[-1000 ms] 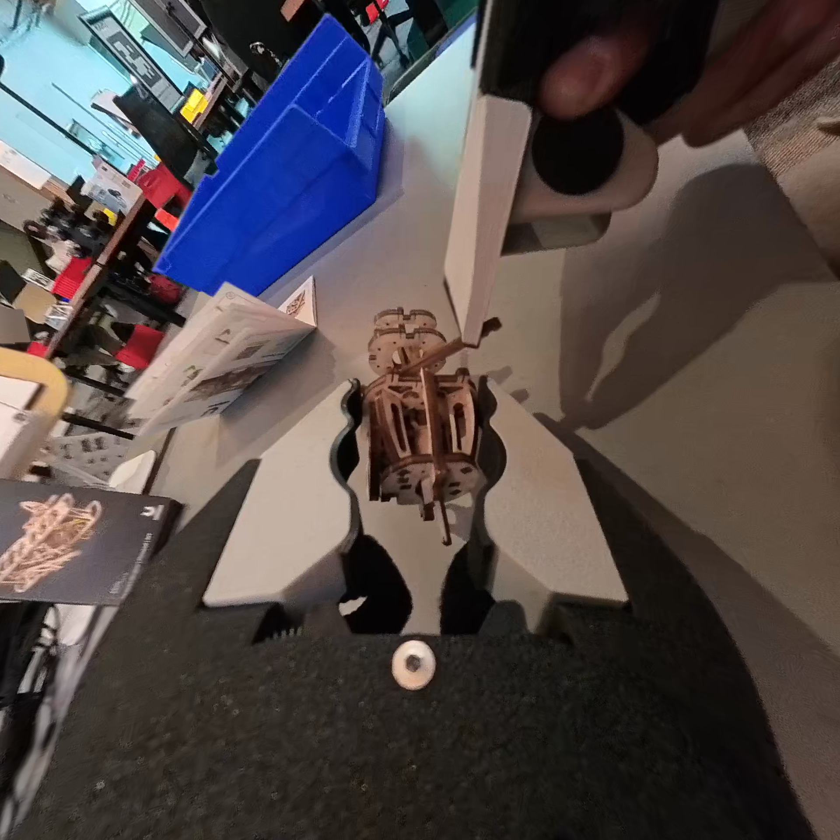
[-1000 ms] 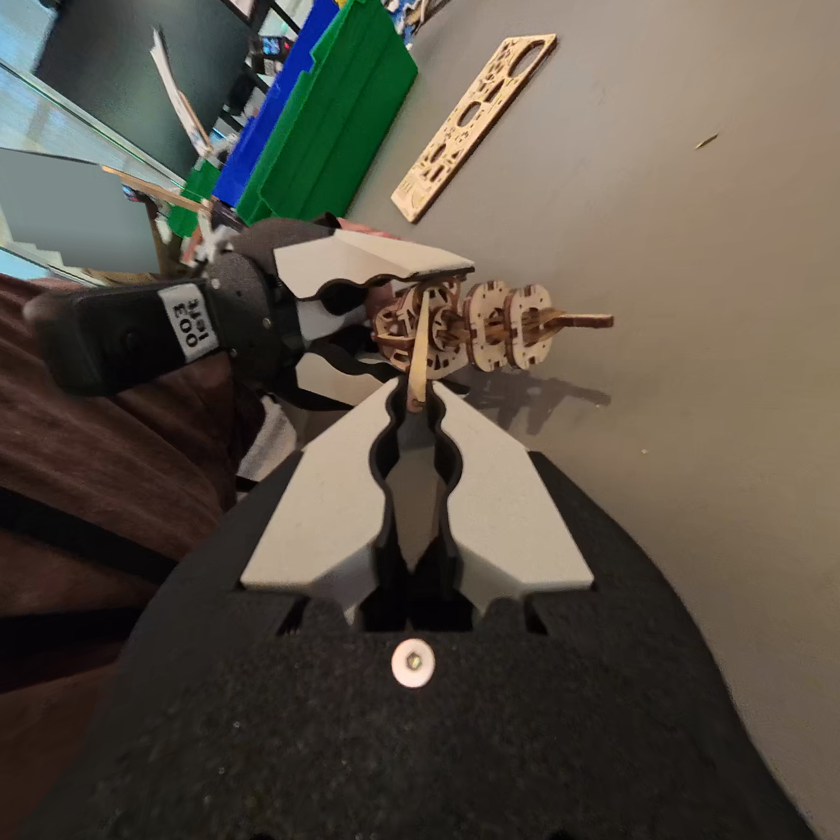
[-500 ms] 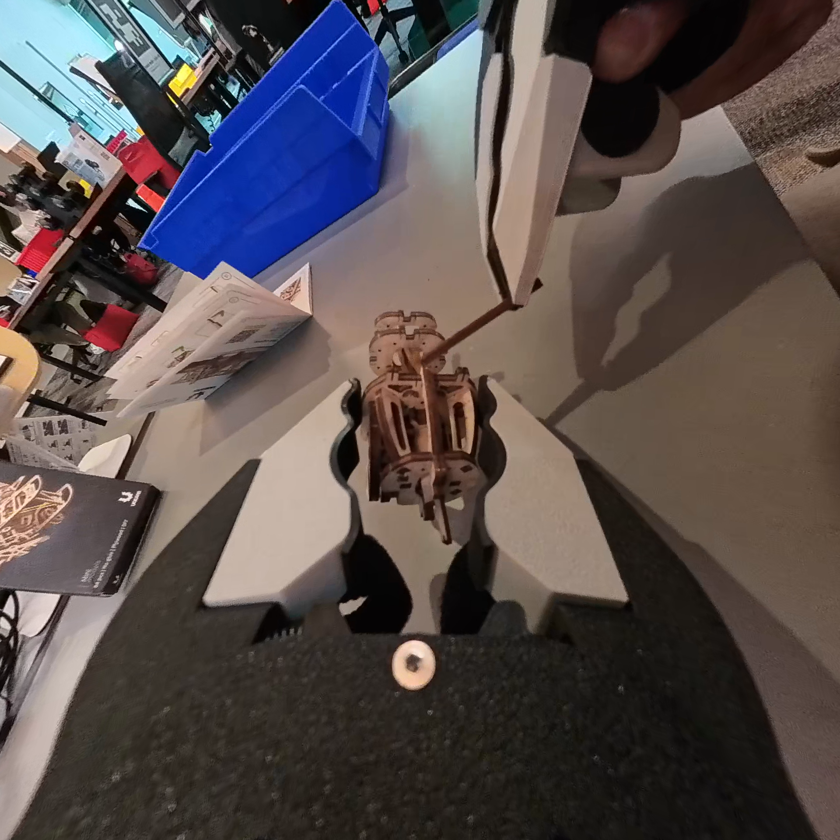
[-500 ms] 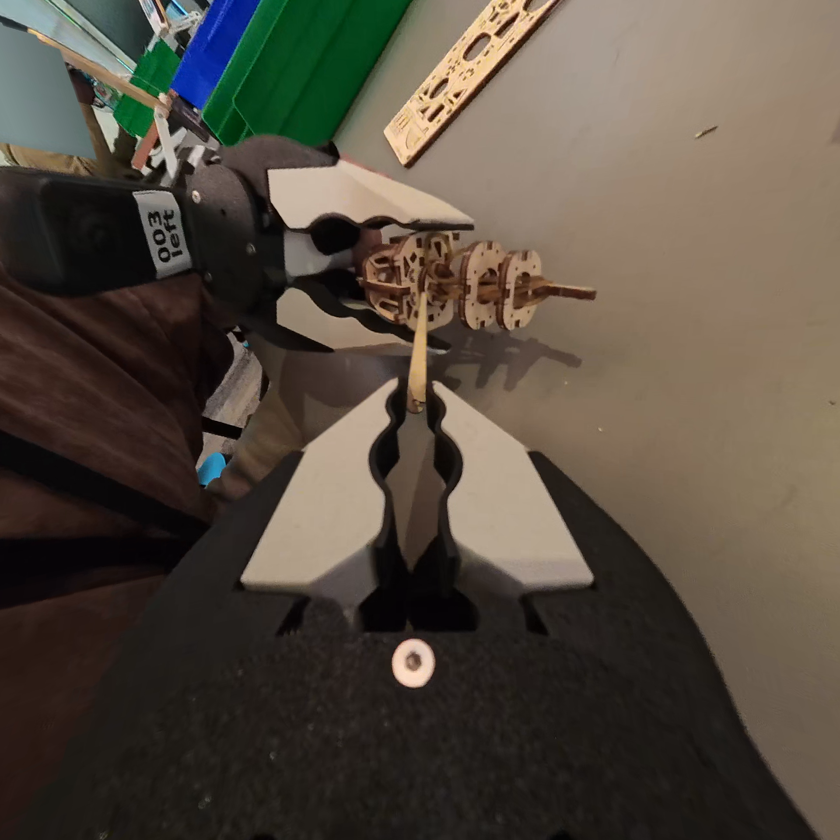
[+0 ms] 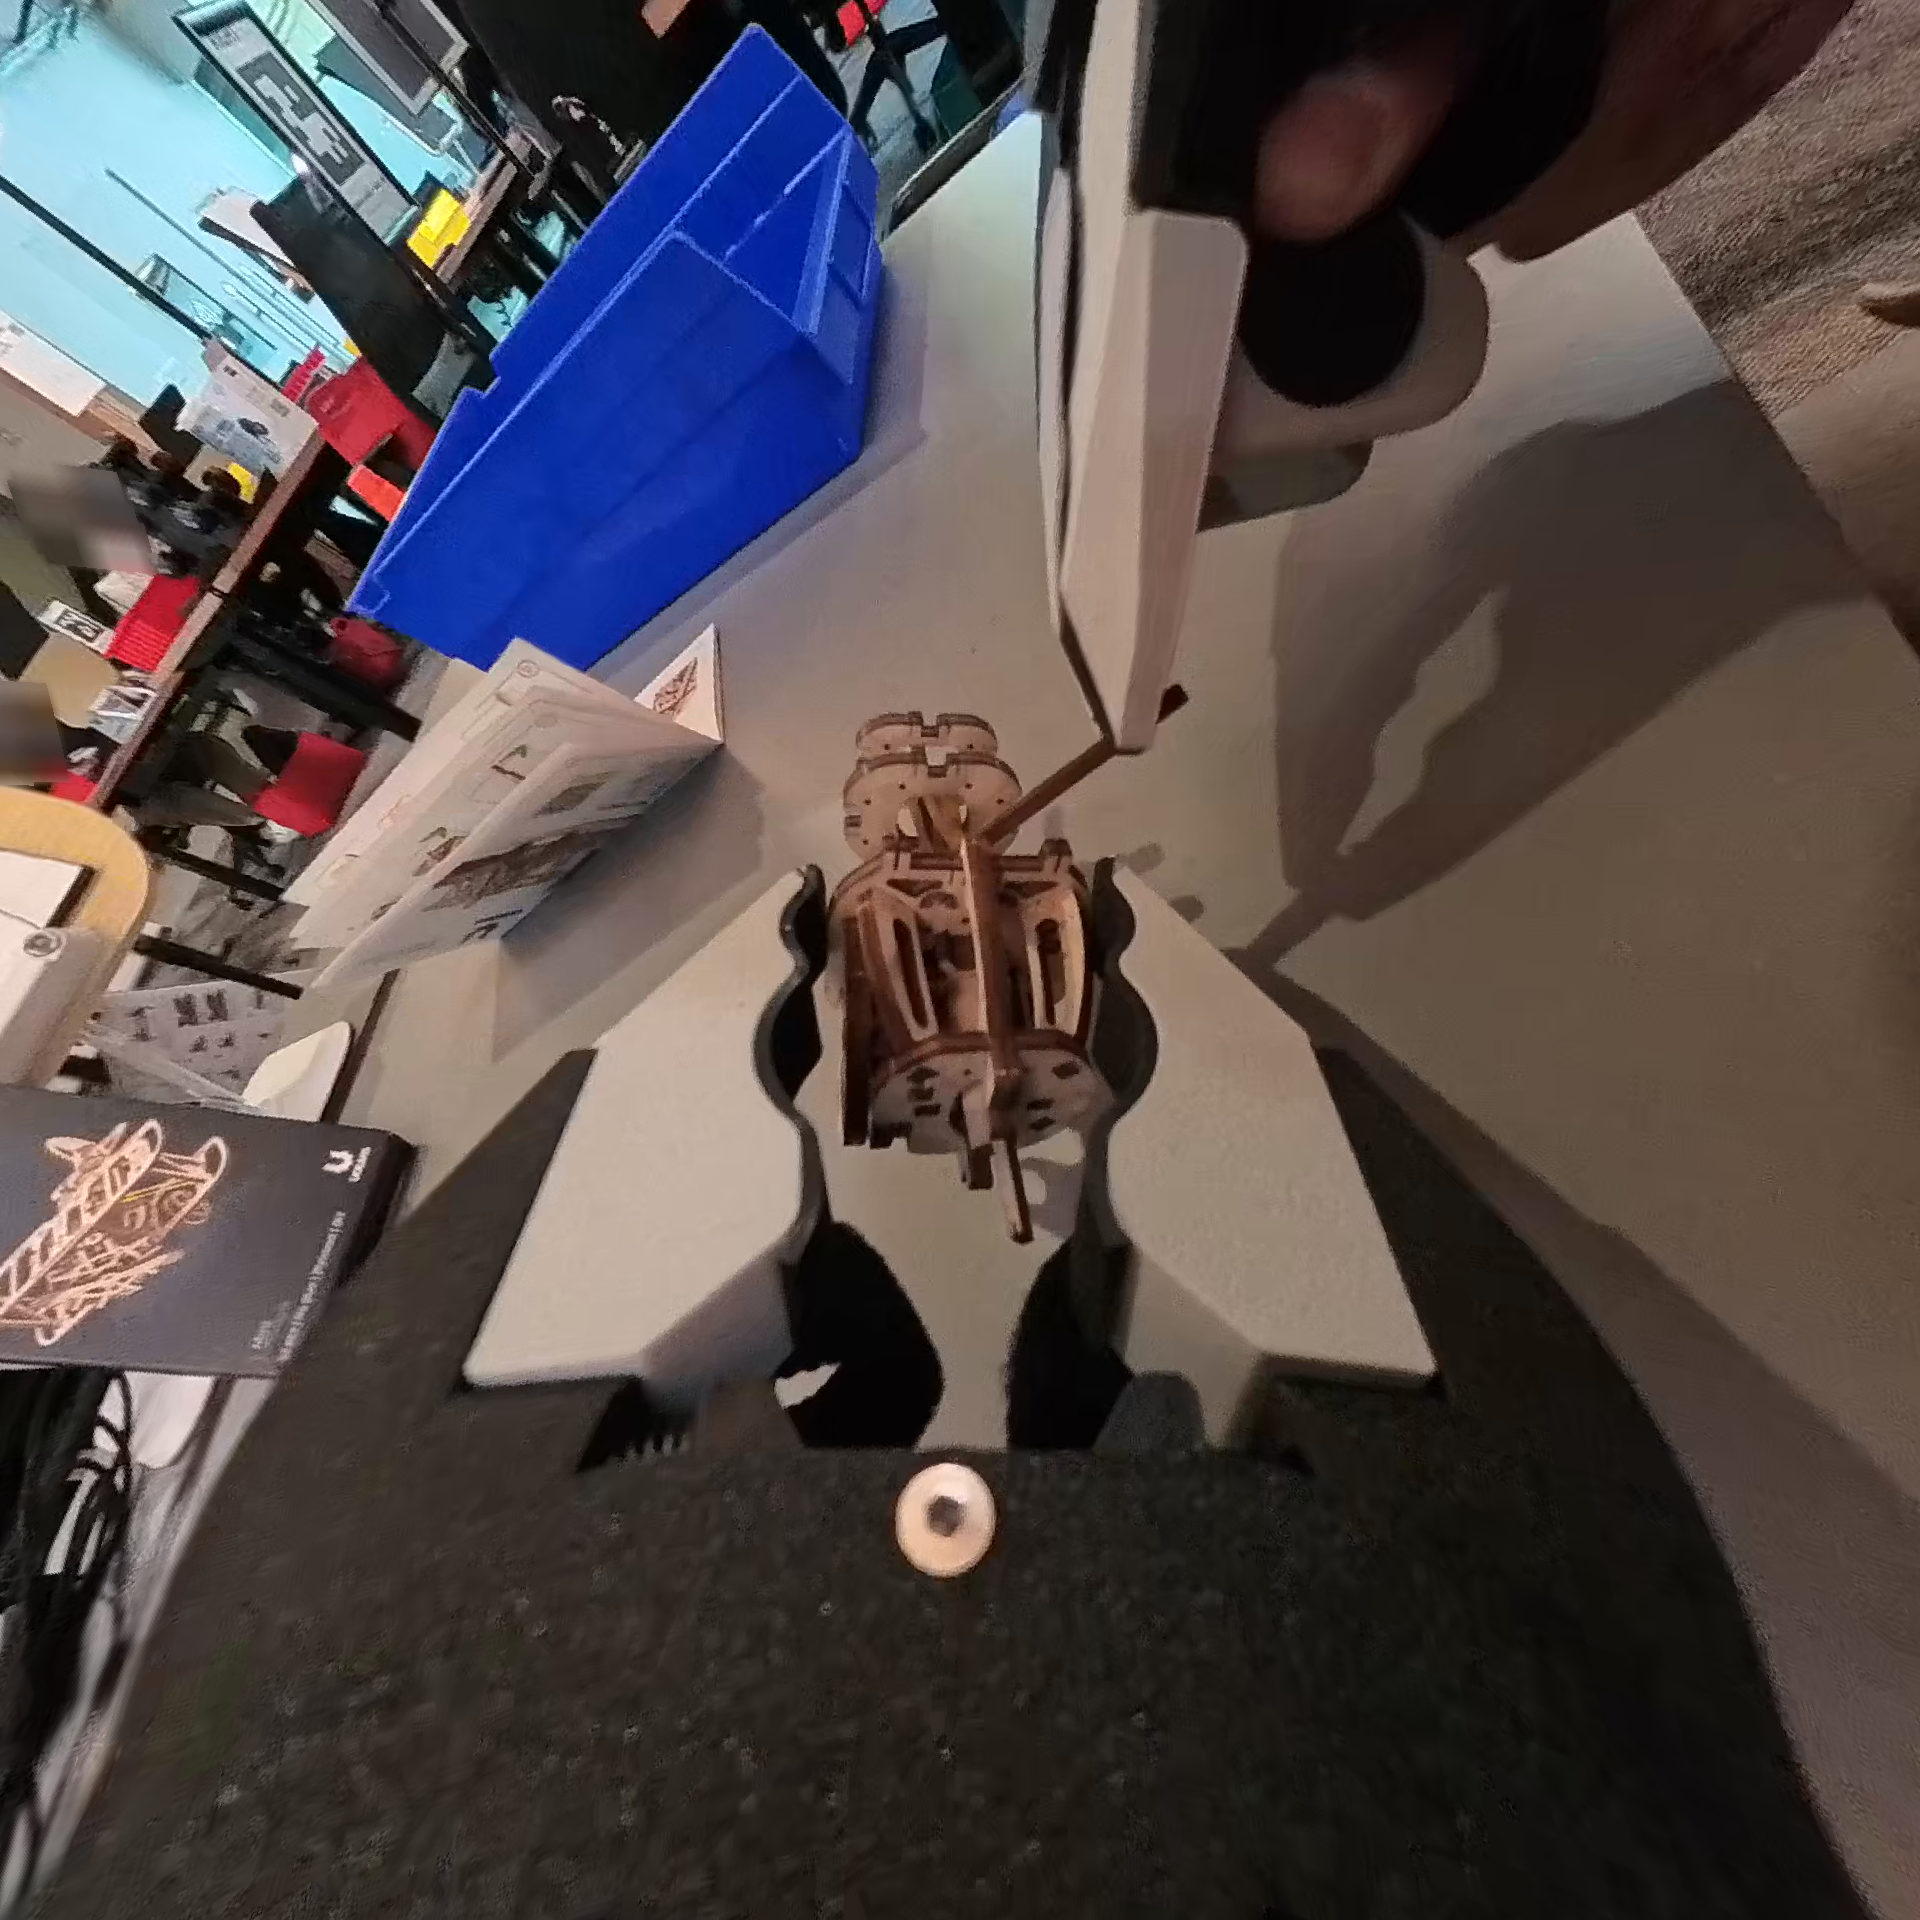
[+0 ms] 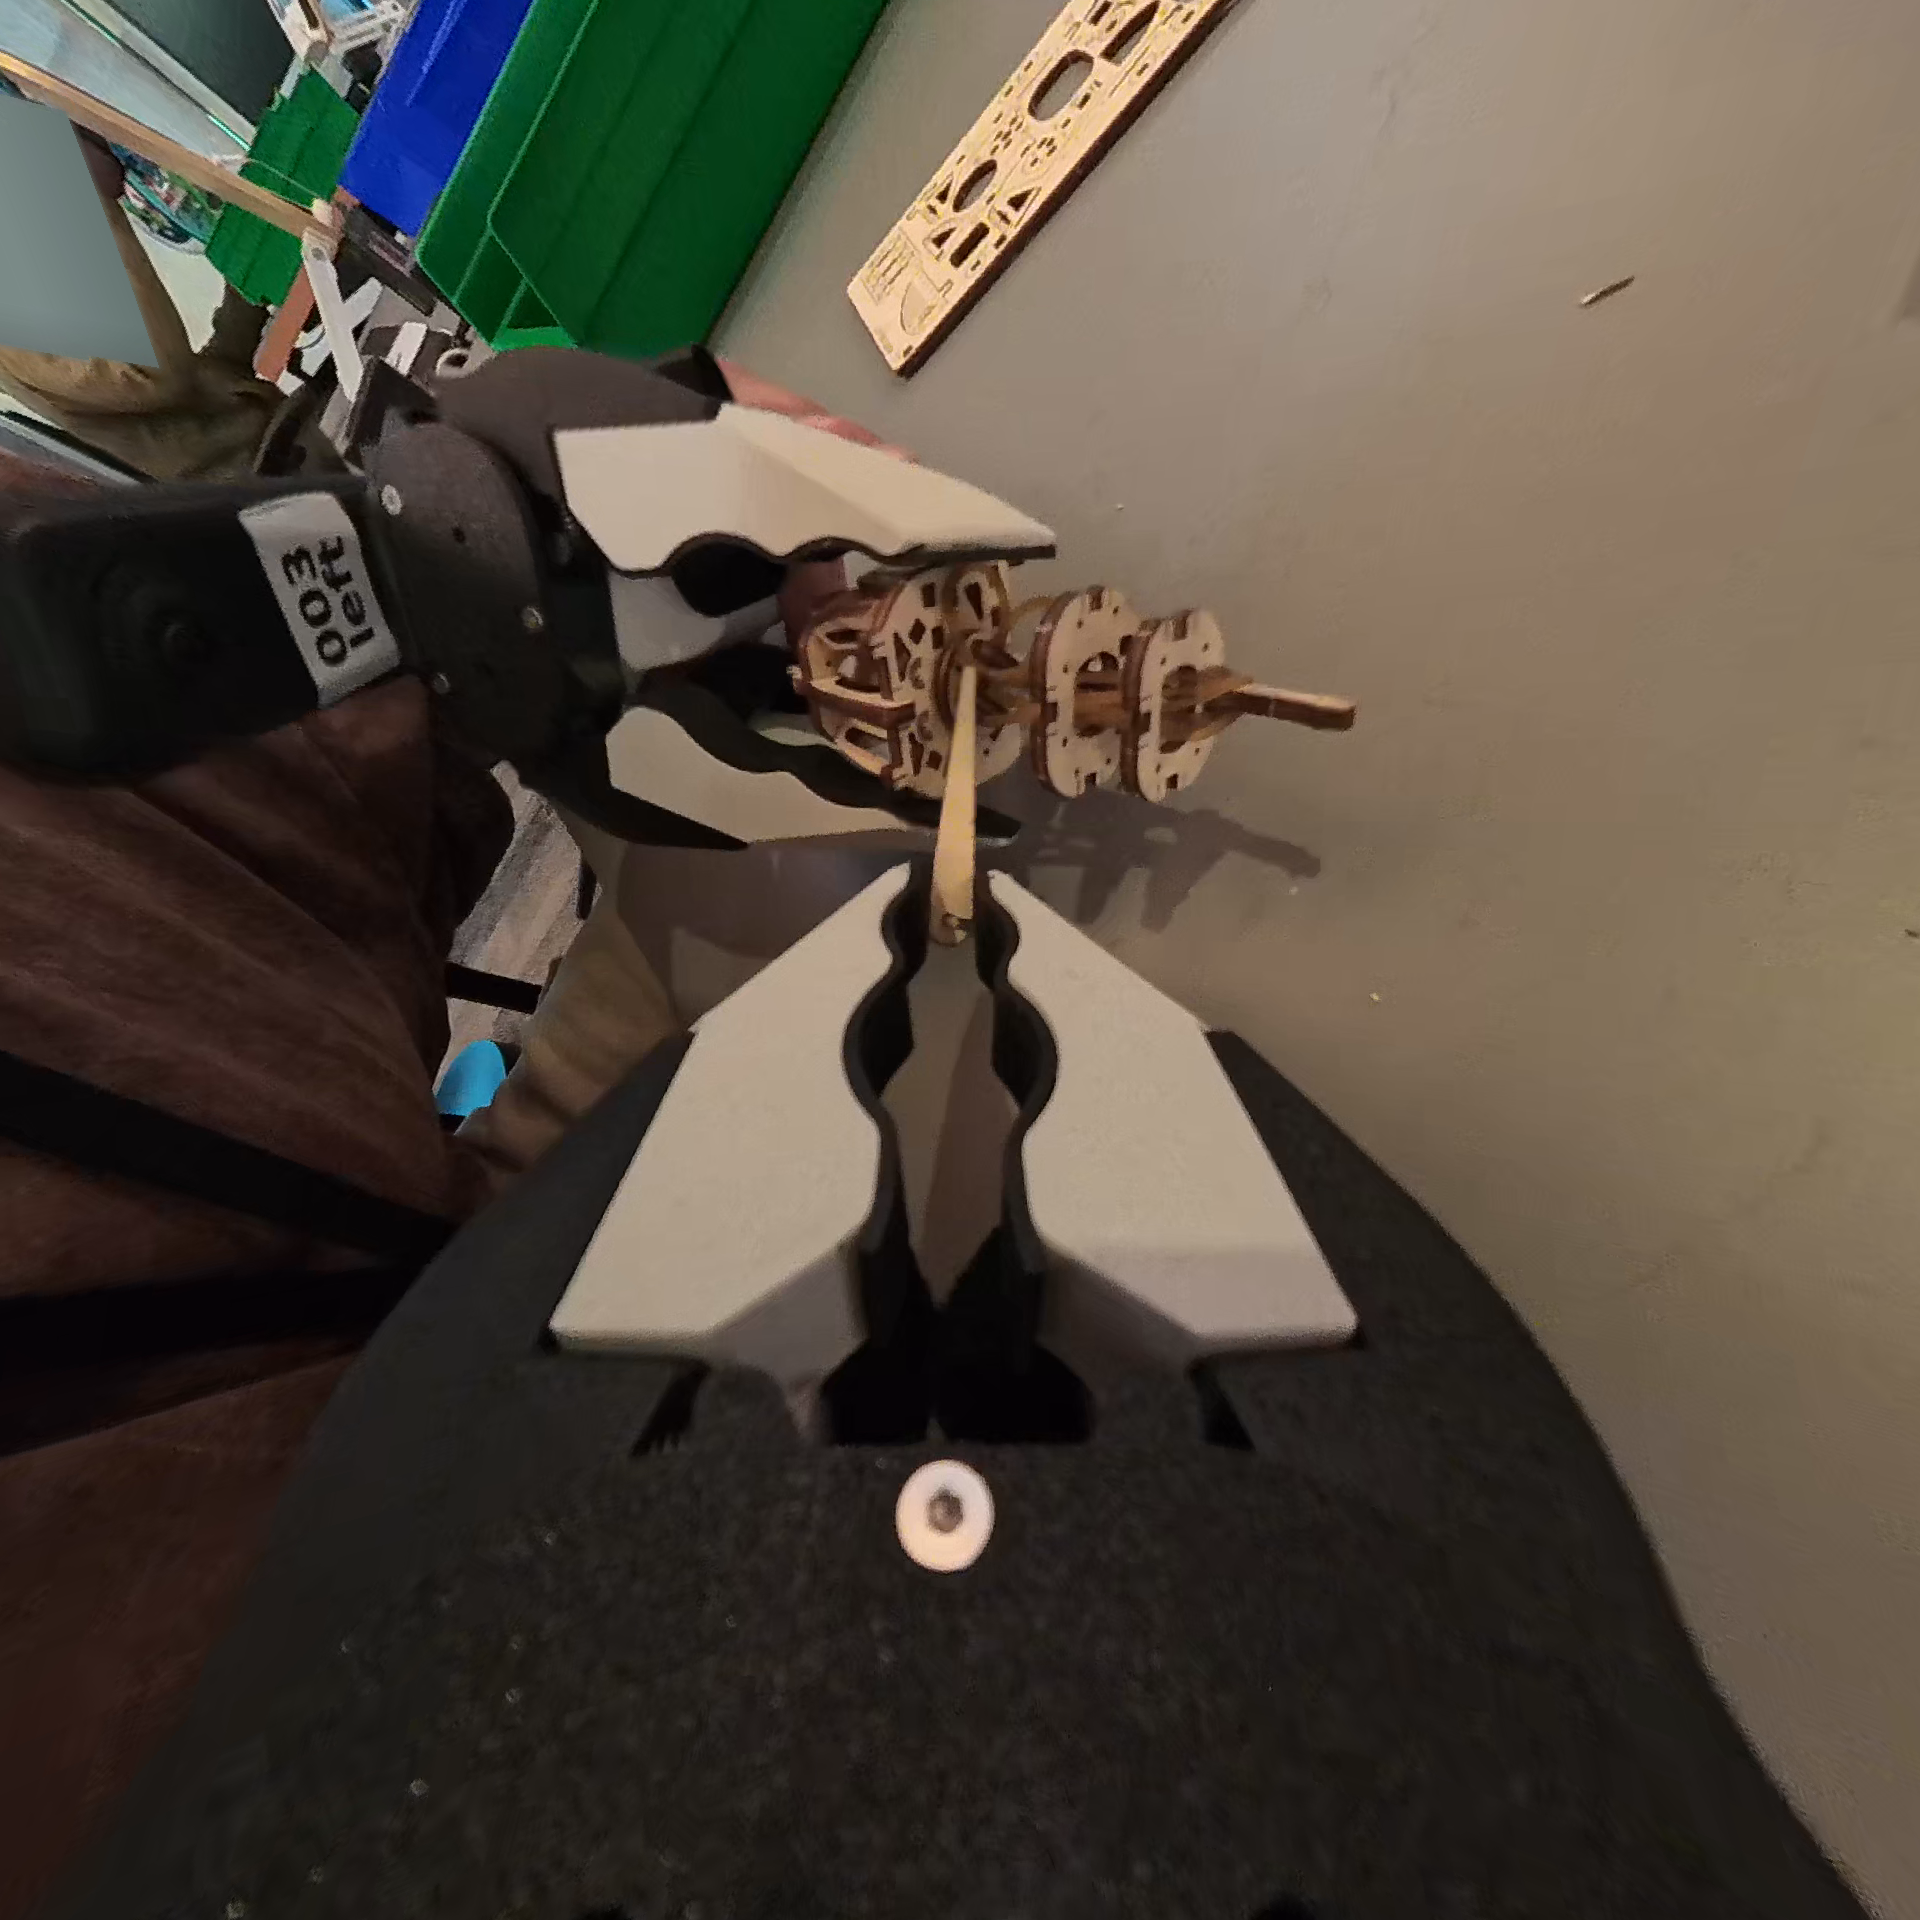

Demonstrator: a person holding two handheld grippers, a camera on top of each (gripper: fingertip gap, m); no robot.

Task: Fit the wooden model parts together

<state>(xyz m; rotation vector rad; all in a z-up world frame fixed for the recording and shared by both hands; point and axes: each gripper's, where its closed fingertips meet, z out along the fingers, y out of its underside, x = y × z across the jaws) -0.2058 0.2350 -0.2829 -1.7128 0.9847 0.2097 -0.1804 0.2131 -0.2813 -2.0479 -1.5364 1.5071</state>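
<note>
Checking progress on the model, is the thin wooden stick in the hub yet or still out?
In: the thin wooden stick meets the wooden model, its other end pinched by the right gripper.

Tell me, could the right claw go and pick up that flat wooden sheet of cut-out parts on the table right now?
Probably not as things stand. The right claw is shut on a thin wooden strip that meets the wooden model held by the left claw. The parts sheet lies bare farther off, but the strip must be released first.
</note>
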